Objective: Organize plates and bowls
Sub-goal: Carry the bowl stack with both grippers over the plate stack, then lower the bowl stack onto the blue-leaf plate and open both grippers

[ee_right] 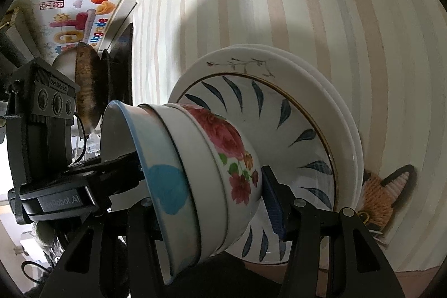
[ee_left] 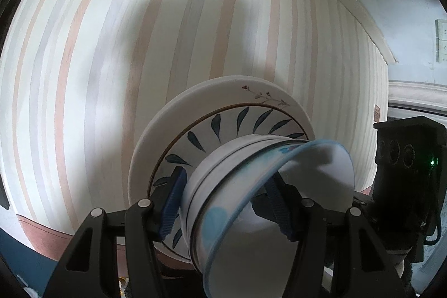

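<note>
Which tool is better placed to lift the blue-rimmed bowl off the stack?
Left, probably: the left tool straddles the wall of the blue-rimmed bowl, one finger inside. The right tool has its visible pad lower, by the rose bowl.

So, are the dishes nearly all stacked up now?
Nearly, it seems. Done: the white plates are piled, the leaf-patterned bowl sits on them, and the smaller bowls are nested inside it. In hand: the left hand-held gripper and right hand-held gripper both clamp those smaller bowls. Left: letting go; no loose dishes show.
</note>
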A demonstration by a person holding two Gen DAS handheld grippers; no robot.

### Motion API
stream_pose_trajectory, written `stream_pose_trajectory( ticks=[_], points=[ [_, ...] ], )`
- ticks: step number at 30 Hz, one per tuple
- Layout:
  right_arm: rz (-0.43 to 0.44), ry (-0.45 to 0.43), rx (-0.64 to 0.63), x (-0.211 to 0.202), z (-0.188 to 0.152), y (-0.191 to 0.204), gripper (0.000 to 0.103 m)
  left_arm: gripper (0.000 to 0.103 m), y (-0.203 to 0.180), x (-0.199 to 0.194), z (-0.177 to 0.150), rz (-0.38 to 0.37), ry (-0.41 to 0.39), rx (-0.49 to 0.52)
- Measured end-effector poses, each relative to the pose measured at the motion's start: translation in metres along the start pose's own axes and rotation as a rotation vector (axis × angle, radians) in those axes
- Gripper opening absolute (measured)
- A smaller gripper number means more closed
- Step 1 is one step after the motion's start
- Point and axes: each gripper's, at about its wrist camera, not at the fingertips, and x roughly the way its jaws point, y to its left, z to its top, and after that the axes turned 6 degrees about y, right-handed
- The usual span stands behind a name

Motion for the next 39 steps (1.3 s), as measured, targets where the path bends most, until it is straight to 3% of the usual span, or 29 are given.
stream_pose_trajectory(
  ticks=[18,29,32,35,37,39],
  points=[
    [-0.041,-0.012,0.012,0.001,-0.004,0.002,0.056,0.056,0.002,-0.018,-0.013,0.035,-0.061,0.021],
    [-0.2,-0.163,-0.045,-0.044,-0.03,0.032,0.057,0.056,-0.005,-0.061,-0.051,0.195,-0.233,0.081],
    [-0.256,-0.214,-0.071,-0.058,-0.047,0.047,0.063,0.056,-0.006,-0.072,-0.062,0.214,-0.269,0.099],
    [-0.313,-0.267,-0.096,-0.069,-0.069,0.064,0.072,0.065,-0.007,-0.083,-0.076,0.257,-0.316,0.122],
    [-0.331,-0.306,-0.101,-0.077,-0.083,0.074,0.085,0.089,-0.008,-0.091,-0.086,0.272,-0.35,0.131],
    [-0.36,-0.346,-0.093,-0.084,-0.1,0.084,0.089,0.091,-0.007,-0.1,-0.097,0.281,-0.388,0.139]
  ],
)
